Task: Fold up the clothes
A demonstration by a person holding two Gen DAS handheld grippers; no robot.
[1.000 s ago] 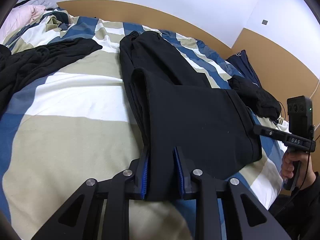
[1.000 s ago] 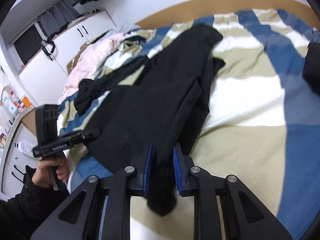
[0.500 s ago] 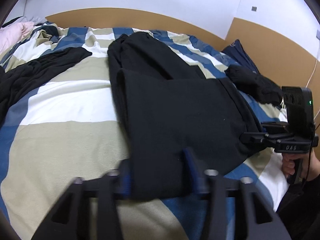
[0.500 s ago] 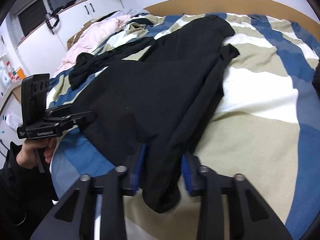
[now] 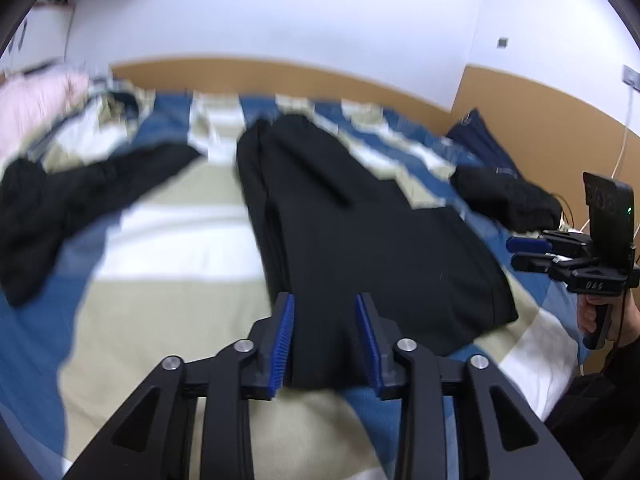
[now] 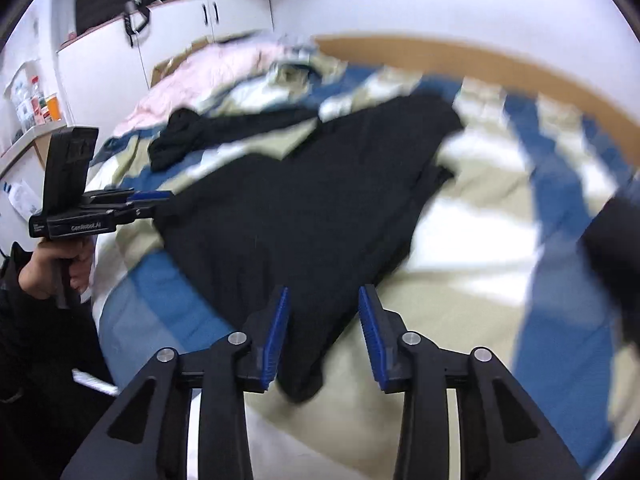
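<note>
The left gripper (image 5: 325, 340) pointed down toward the bed (image 5: 168, 312). Its jaws were opening, and the blue pads (image 5: 282, 344) stood clear of the cloth. The near edge of the black garment (image 5: 360, 240) lay between them, released and resting on the striped bedcover. In the left wrist view the garment ran from 6 o'clock up toward 12 o'clock, a folded long shape lying flat. A second black garment (image 5: 60, 208) lay crumpled at 9 o'clock, apart from the first. A pink blanket (image 5: 36, 100) sat at 10 o'clock. A dark bundle (image 5: 504, 196) lay at 3 o'clock near the wall. Beyond it, the right gripper (image 5: 520, 254) was held in the right hand (image 5: 600, 316) at the bed's edge.

In the right wrist view the left hand (image 6: 52, 264) held its gripper (image 6: 156, 202) at 9 o'clock, its tips at the garment's (image 6: 300, 208) edge. The right gripper (image 6: 323, 332) also had its jaws opening. A corner of the black garment lay between its pads (image 6: 276, 340) without being pressed. White cabinets (image 6: 180, 40) stood at 11 o'clock.
</note>
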